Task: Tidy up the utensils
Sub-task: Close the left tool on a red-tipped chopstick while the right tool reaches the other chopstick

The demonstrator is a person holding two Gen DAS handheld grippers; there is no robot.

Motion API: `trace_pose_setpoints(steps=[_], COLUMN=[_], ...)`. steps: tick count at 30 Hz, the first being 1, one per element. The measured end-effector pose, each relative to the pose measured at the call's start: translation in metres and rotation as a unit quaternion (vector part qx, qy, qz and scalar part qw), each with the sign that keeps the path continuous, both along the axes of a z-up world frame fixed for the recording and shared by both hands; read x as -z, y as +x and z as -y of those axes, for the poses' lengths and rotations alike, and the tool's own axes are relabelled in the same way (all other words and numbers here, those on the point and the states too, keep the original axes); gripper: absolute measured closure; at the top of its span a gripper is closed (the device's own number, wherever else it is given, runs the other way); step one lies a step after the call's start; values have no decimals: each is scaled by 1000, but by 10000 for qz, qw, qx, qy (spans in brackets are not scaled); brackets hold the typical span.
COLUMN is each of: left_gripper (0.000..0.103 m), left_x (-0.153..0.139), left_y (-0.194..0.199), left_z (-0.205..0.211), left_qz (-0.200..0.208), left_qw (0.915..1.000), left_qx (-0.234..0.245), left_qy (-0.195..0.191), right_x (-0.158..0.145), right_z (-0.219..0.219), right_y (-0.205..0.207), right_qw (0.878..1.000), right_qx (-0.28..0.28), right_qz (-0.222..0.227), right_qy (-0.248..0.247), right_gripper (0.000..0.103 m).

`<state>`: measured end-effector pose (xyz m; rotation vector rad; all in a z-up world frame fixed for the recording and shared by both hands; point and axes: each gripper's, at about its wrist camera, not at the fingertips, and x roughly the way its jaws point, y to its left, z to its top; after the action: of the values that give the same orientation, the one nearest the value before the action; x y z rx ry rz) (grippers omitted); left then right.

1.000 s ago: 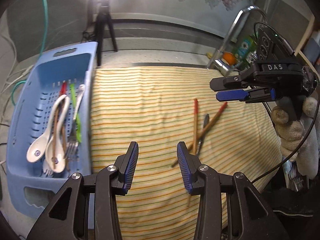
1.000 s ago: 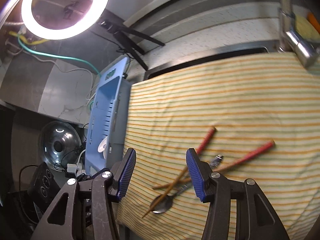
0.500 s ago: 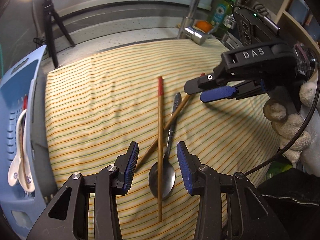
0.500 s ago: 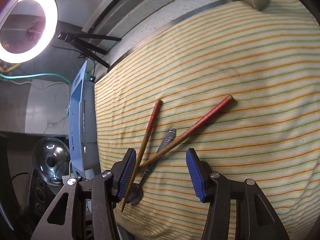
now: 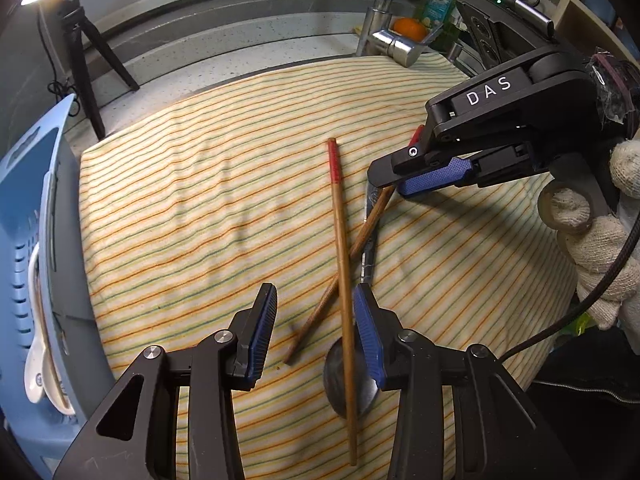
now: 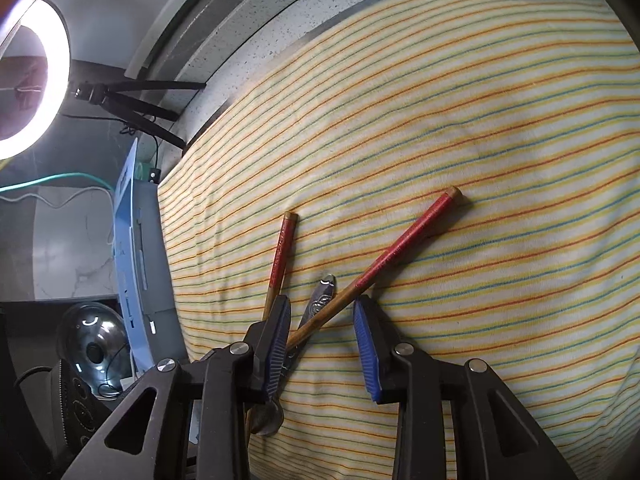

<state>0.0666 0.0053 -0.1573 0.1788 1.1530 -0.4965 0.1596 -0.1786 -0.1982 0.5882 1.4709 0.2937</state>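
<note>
Left gripper (image 5: 314, 330): fingers apart, low in the frame, straddling the crossing of two chopsticks just above the spoon bowl, nothing clamped. Right gripper (image 6: 322, 344): fingers apart, over the second chopstick (image 6: 376, 270) and the spoon handle (image 6: 320, 298), gripping neither.

Long chopstick (image 5: 342, 248) runs up the frame centre, lying across the spoon (image 5: 352, 380). All three rest on the striped cloth (image 5: 192, 208) over the desk.

Handling: chopsticks light, stiff, thin, likely to roll; pinch mid-shaft, away from the crossing. Spoon metal, slick, flat on soft cloth; take the handle. Whether the cloth will bunch is hard to judge.

Blue basket (image 5: 24, 216) at left edge already holds spoons.
</note>
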Motion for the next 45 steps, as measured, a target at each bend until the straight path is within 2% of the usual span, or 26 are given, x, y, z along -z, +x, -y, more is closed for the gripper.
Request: trace_pose_setpoints(steps=[3,9,16,20,22,26,30,35,41,45], left_gripper=[65,65,67,74,81,86,94,96,96,97], left_x=[3,6,7,10,13,18,20,19,19,17], left_y=[7,14,24,30,35,39,49,49,45,48], left_z=[-3,-5,-5,-5,-3,4,7,-2,-6,-15], left_qz=[-15,-45,-82,-113,-128,-48,-14,-66,-75,-181], left_qw=[10000,9999,9999,9997,9995,9989,9990,9989,9989,9985], left_qx=[-8,30,45,5,-16,64,-89,-272,-226,-517], left_qy=[48,93,112,194,287,466,448,373,393,55], right_x=[0,0,-4,-7,-7,-9,-7,-7,-3,-2], right_z=[-5,-11,-16,-23,-28,-41,-53,-57,-51,-55], right_y=[3,8,18,26,29,34,35,33,36,33], right_qw=[9999,9992,9979,9961,9957,9921,9889,9877,9913,9924], right_qx=[-44,-151,-261,-457,-529,-756,-987,-1147,-1024,-1030], right_qz=[-20,-13,135,280,300,461,501,565,473,485], right_qy=[-130,-376,-582,-703,-703,-884,-990,-900,-674,-466], right_gripper=[74,82,83,83,83,83,83,85,85,91])
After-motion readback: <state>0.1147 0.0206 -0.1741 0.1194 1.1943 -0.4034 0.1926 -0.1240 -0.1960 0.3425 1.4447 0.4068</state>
